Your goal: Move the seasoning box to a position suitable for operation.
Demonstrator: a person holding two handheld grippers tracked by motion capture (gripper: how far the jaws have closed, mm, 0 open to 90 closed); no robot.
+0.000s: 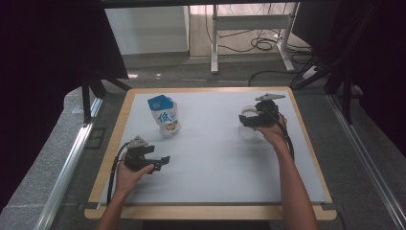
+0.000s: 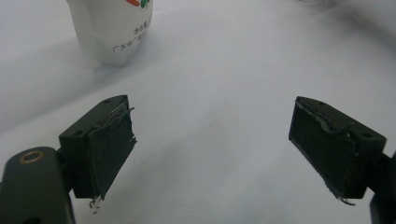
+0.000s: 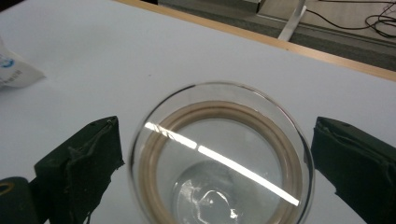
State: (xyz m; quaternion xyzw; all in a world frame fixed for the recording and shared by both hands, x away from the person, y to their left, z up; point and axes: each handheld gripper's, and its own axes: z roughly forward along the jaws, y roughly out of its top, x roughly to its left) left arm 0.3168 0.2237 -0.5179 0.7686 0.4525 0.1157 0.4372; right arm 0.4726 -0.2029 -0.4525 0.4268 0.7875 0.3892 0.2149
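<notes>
At the far right of the counter [image 1: 215, 182], right hand-held gripper [image 1: 250, 120] has jaws spread wide, one on each side of a clear glass jar [image 3: 219, 158], not pressing it; jar stands upright, seen from above in the right gripper view. Left hand-held gripper [image 1: 166, 160] sits near the front left, jaws wide apart with nothing between them, over bare counter. Milk carton [image 1: 164, 115], white with blue top, stands upright toward the back left, well apart from the jar and beyond the left gripper's jaws.
</notes>
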